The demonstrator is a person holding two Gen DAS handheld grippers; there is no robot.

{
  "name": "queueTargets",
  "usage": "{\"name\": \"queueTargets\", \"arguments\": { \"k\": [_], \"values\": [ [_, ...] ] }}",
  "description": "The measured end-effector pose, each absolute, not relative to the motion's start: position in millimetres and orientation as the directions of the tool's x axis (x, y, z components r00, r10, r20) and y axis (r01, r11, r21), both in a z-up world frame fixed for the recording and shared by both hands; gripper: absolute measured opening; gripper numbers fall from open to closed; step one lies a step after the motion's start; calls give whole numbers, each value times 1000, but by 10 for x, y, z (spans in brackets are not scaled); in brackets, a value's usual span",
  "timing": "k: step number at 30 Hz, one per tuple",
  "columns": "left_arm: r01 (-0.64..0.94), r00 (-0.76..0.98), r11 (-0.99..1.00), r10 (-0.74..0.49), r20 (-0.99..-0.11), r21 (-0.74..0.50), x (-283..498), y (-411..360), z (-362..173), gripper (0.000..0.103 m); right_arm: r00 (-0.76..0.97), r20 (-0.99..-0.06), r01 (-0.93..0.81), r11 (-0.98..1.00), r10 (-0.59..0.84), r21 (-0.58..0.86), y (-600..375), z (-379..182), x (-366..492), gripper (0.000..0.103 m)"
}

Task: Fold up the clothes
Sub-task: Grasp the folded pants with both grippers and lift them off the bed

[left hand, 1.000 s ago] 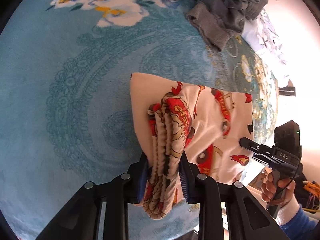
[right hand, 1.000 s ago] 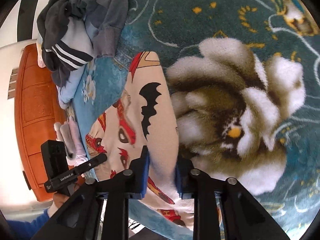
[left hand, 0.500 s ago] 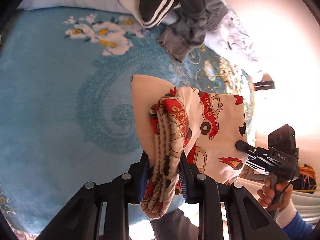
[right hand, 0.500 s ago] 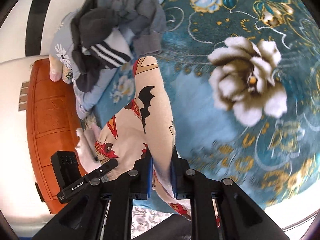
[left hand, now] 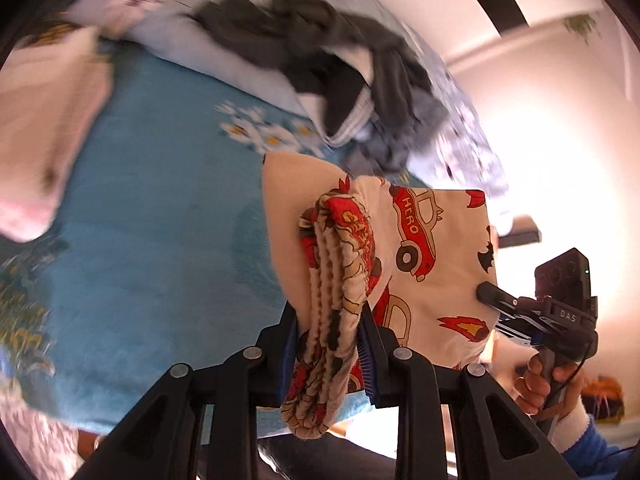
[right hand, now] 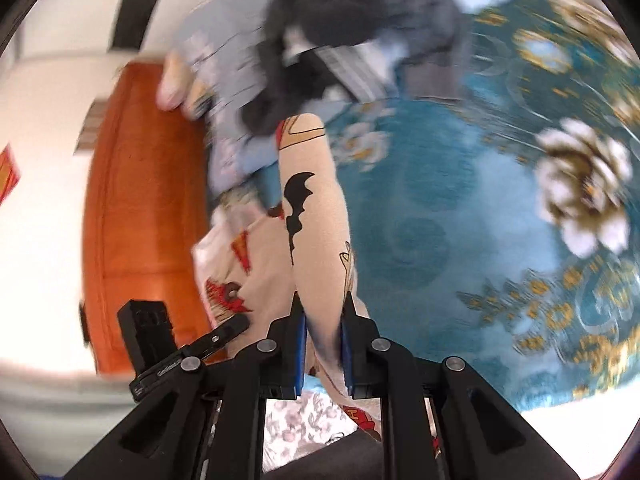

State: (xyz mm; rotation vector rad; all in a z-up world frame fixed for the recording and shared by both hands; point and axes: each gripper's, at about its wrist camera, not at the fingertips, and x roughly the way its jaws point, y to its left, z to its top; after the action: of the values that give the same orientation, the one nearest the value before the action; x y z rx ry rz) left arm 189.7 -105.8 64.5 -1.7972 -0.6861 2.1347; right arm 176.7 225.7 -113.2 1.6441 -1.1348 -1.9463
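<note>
Garment: a cream cotton garment printed with red cars, flames and black bats (left hand: pixel 432 248) hangs in the air above the teal floral plush blanket (left hand: pixel 160 240), stretched between both tongs.
Left tongs: the left tongs (left hand: pixel 328 344) are clamped on a thick bunched stack of the garment's edge, several layers deep, with a loose end dangling below the jaws.
Right tongs: the right tongs (right hand: pixel 323 344) are closed on a thinner fold at the garment's opposite edge (right hand: pixel 316 220); in the left view they (left hand: pixel 490 304) sit at the garment's far side.
Neighbours: a heap of dark grey and striped clothes (left hand: pixel 332 64) lies beyond the garment on the blanket, well apart from it; an orange wooden cabinet (right hand: pixel 136 220) stands past the blanket's edge.
Stage (judged): lifted and spread, not yet laid down for a fold.
Risk: the bulky bunch may slip unevenly from the left jaws, since the layers are stacked loosely, skewing the fold.
Risk: lowering too near the grey heap could snag or overlap it.
Risk: uneven tension between the tongs would leave creases.
</note>
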Motion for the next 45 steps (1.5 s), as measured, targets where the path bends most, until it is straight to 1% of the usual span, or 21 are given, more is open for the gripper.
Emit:
{"name": "queueTargets", "arguments": {
  "k": [4, 8, 16, 18, 21, 24, 27, 35, 39, 45],
  "values": [
    [161, -262, -843, 465, -846, -513, 2042, -1397, 758, 29, -170, -630, -83, -626, -758, 775, 1886, -1034, 1535, 15],
    [223, -326, -828, 434, -840, -515, 2187, -1735, 870, 29, -111, -595, 0, -598, -796, 801, 1519, -971, 1386, 15],
    [343, -442, -781, 356, -823, -522, 2477, -2412, 1095, 29, 8, -603, 105, -599, -798, 794, 702, -889, 1083, 15],
    [359, -446, -768, 358, -820, -530, 2467, -2665, 1079, 29, 30, -608, 122, -601, -793, 790, 485, -882, 993, 15],
    [363, -437, -755, 380, -815, -546, 2369, -3075, 997, 29, 50, -618, 128, -608, -785, 783, 125, -906, 845, 15],
    [371, -420, -739, 406, -812, -562, 2212, -3547, 892, 29, 66, -648, 127, -638, -759, 760, -325, -964, 651, 15],
    [371, -404, -736, 421, -812, -566, 2021, -3991, 812, 29, 76, -660, 98, -653, -747, 751, -702, -1041, 462, 15],
    [352, -356, -762, 428, -831, -543, 1426, -4961, 652, 29, 115, -681, 43, -681, -723, 731, -1698, -1340, -29, 15],
    [331, -323, -788, 422, -847, -519, 1061, -5352, 578, 29, 120, -685, 25, -688, -718, 725, -2044, -1482, -250, 15],
    [307, -282, -822, 403, -871, -480, 597, -5674, 435, 29, 127, -701, -19, -709, -701, 705, -2381, -1726, -523, 15]
  ]
}}
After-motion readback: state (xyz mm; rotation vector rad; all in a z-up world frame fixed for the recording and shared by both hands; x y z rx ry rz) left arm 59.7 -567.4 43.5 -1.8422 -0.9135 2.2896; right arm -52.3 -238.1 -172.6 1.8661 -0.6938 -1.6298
